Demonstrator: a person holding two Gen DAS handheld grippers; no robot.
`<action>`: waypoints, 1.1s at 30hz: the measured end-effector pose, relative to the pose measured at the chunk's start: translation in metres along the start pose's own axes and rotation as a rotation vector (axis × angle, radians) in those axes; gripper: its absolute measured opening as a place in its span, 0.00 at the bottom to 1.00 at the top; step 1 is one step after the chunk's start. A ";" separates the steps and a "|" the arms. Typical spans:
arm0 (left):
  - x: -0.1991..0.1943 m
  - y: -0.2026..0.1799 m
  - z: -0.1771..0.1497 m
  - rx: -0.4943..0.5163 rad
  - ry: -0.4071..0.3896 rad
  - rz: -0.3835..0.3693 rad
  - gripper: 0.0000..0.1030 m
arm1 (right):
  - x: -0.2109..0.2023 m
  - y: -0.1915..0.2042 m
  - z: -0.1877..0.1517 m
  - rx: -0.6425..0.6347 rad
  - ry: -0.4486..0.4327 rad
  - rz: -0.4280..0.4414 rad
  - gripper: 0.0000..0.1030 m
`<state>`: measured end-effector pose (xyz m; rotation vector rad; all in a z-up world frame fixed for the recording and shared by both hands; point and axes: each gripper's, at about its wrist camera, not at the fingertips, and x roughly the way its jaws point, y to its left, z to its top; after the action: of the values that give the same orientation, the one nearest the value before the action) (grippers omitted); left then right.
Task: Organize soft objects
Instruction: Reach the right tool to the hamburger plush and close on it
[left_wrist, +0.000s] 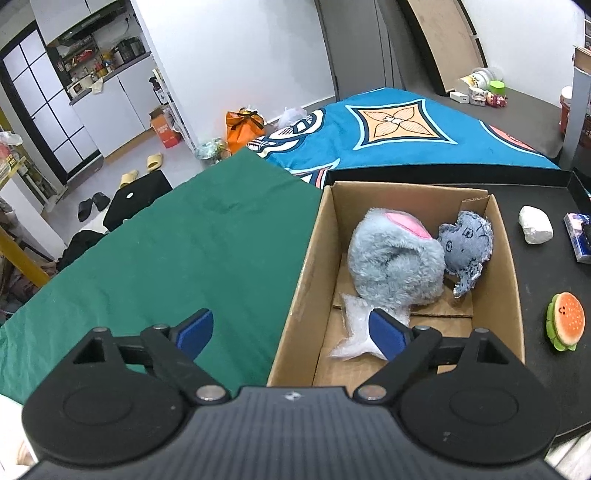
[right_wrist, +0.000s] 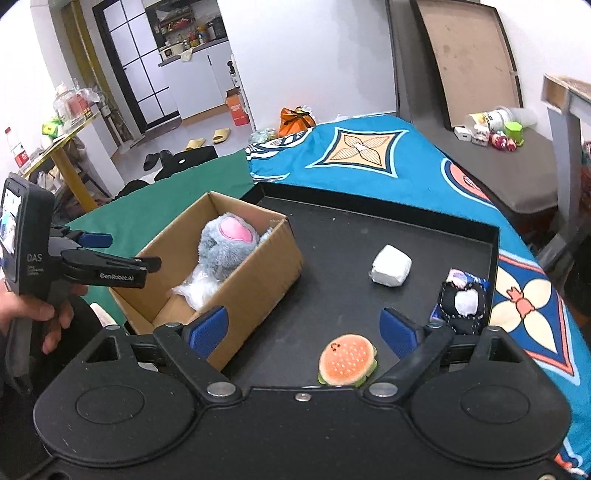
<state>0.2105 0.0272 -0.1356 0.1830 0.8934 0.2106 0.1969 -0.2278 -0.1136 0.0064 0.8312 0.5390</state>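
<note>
Sitting near the front edge of the black tray (right_wrist: 369, 236), the burger plush (right_wrist: 347, 360) lies between and just ahead of our right gripper (right_wrist: 308, 330) fingers, which stand wide apart with nothing in them; it looks roughly round, so no long axis should dictate the approach. We judge the right hand far nearer to it than the left. The cardboard box (right_wrist: 258, 280) stands at the tray's left side, already holding the grey plush (left_wrist: 395, 266), a denim doll (left_wrist: 465, 243) and a clear crinkly star (left_wrist: 354, 336). Our left gripper (left_wrist: 291, 332) hovers over the box's near left wall, fingers also spread and empty. Further back on the tray rest a white lump (right_wrist: 390, 270) and, by the right edge, a black-and-white plush (right_wrist: 463, 304). Open tray floor between burger and box leaves a free path leftward.
</note>
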 end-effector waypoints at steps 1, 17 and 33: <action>-0.001 -0.001 0.000 0.002 0.000 0.004 0.88 | 0.001 -0.002 -0.002 0.007 -0.003 0.005 0.86; -0.003 -0.015 0.003 0.051 -0.008 0.053 0.88 | 0.020 -0.042 -0.034 0.156 -0.045 0.020 0.86; 0.005 -0.021 0.003 0.080 0.010 0.060 0.88 | 0.066 -0.058 -0.056 0.323 0.023 0.036 0.81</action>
<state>0.2181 0.0082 -0.1426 0.2840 0.9076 0.2318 0.2196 -0.2597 -0.2104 0.3122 0.9343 0.4346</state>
